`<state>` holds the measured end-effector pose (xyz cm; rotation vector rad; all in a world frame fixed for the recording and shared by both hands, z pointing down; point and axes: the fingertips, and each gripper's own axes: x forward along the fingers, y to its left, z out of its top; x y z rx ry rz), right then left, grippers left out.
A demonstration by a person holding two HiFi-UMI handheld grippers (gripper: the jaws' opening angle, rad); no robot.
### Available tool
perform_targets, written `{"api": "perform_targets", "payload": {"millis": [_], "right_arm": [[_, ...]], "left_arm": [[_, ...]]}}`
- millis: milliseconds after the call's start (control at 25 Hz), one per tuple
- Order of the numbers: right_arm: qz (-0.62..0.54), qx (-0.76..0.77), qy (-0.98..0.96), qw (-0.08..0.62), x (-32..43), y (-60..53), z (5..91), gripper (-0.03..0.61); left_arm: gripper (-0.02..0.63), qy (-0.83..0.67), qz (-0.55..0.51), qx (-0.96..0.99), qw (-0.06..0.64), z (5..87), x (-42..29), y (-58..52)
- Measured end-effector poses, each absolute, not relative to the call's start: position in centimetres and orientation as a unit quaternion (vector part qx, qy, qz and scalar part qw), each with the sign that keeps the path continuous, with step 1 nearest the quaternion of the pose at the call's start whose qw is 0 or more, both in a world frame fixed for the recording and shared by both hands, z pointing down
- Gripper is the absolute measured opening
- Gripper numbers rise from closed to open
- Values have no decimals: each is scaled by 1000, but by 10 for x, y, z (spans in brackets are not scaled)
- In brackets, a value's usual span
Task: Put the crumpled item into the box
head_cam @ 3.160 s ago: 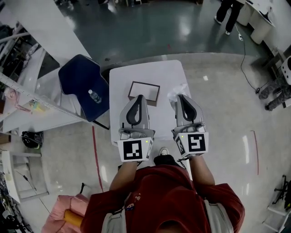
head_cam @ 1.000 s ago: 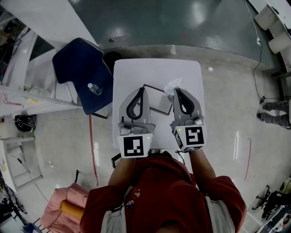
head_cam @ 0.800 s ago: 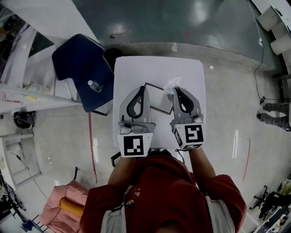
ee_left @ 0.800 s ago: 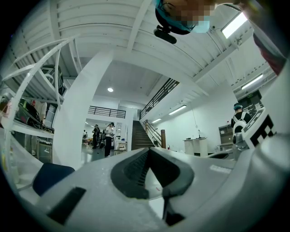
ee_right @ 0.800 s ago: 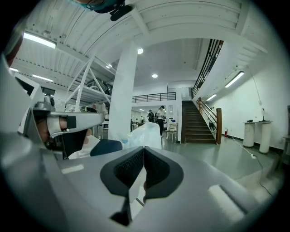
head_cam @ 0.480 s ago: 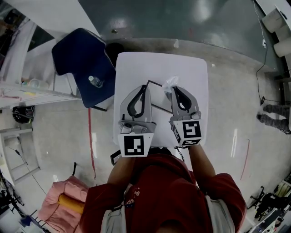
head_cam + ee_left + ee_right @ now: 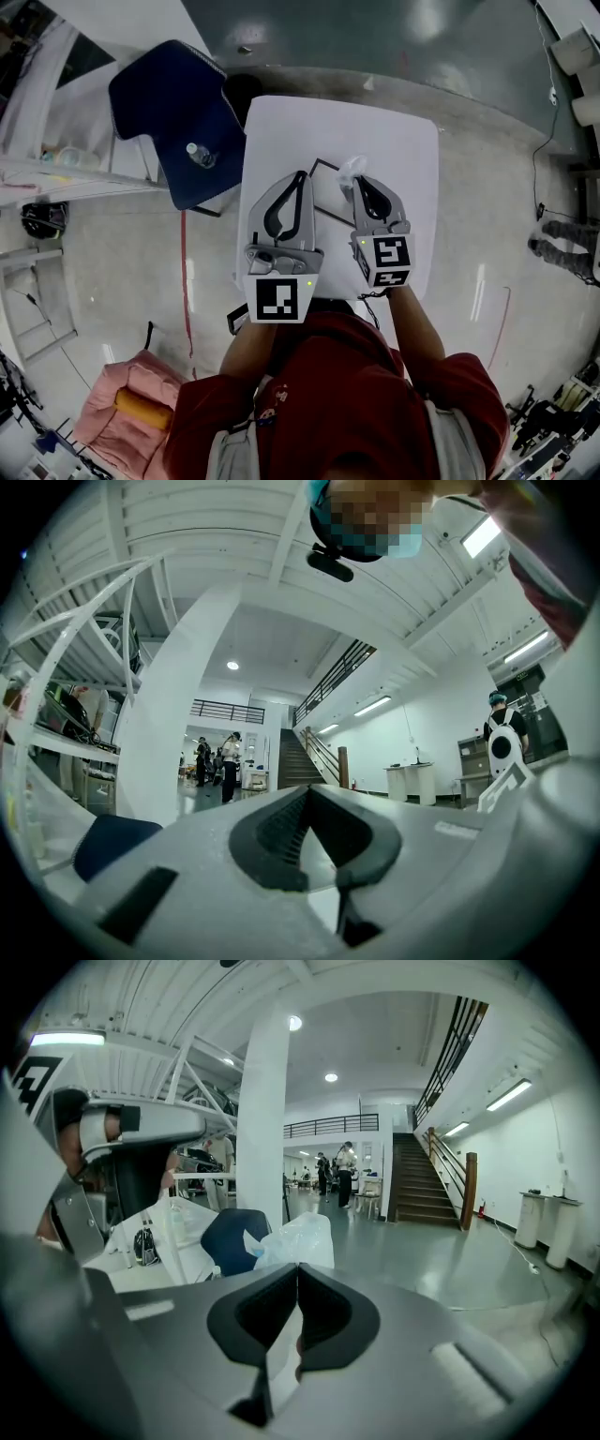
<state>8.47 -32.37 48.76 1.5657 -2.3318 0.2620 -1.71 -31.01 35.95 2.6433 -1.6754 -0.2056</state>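
A crumpled clear plastic bag [image 7: 350, 169] sticks out past the tips of my right gripper [image 7: 359, 184], which is shut on it. The right gripper view shows the bag [image 7: 295, 1237] bunched just above the closed jaws of the right gripper [image 7: 298, 1269]. It hangs over the right edge of a shallow dark-rimmed box [image 7: 325, 192] on the white table [image 7: 394, 141]. Both grippers hide most of the box. My left gripper [image 7: 299, 178] is shut and empty, over the box's left side. In its own view the left gripper [image 7: 307, 791] has its jaws together.
A blue chair [image 7: 164, 98] with a water bottle [image 7: 199, 155] on its seat stands against the table's left side. A pink bundle [image 7: 117, 412] lies on the floor at the lower left. The table's near edge is right at my body.
The right gripper has carried the bag a little left, from beside the box to over its right edge. The left gripper has kept its place by the box.
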Motion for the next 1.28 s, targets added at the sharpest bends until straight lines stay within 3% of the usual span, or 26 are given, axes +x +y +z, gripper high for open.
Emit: {"api": "perform_targets", "payload": {"millis": [1280], "right_arm": [[216, 472, -776, 358, 70, -334, 665, 5]], "left_arm": [[3, -539, -51, 840, 30, 401, -48, -327]]}}
